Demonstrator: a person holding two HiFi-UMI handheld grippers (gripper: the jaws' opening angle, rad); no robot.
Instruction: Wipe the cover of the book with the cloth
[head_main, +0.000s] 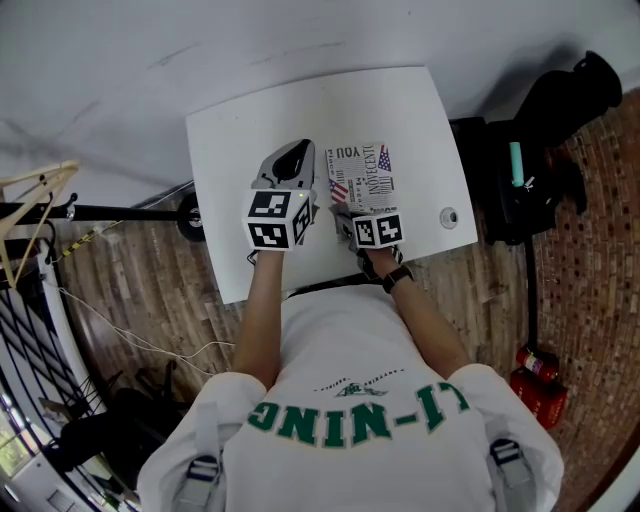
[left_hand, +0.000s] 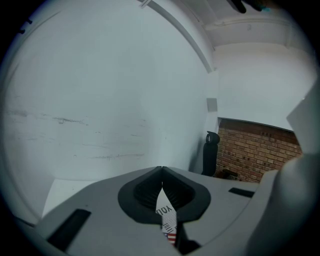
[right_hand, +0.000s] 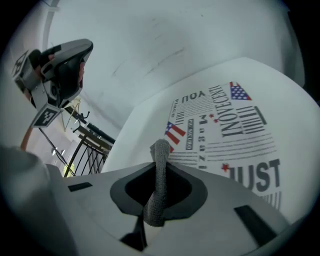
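Note:
The book (head_main: 362, 172) lies flat on the white table (head_main: 250, 130), its cover printed with flags and black lettering (right_hand: 225, 135). My right gripper (right_hand: 161, 164) is shut on a grey cloth (right_hand: 159, 190), whose upper end rests on the cover's left part by a flag. In the head view the right gripper (head_main: 352, 212) sits over the book's near edge. My left gripper (head_main: 298, 150) is held up just left of the book, jaws shut with nothing between them (left_hand: 161, 170). A sliver of the book (left_hand: 167, 216) shows through the gap below its tips. The left gripper (right_hand: 62, 60) also shows raised in the right gripper view.
A round grommet (head_main: 449, 216) sits near the table's right front corner. A black chair with a bag (head_main: 545, 140) stands right of the table, a red canister (head_main: 538, 385) on the floor below it. A metal railing (head_main: 30, 300) runs along the left.

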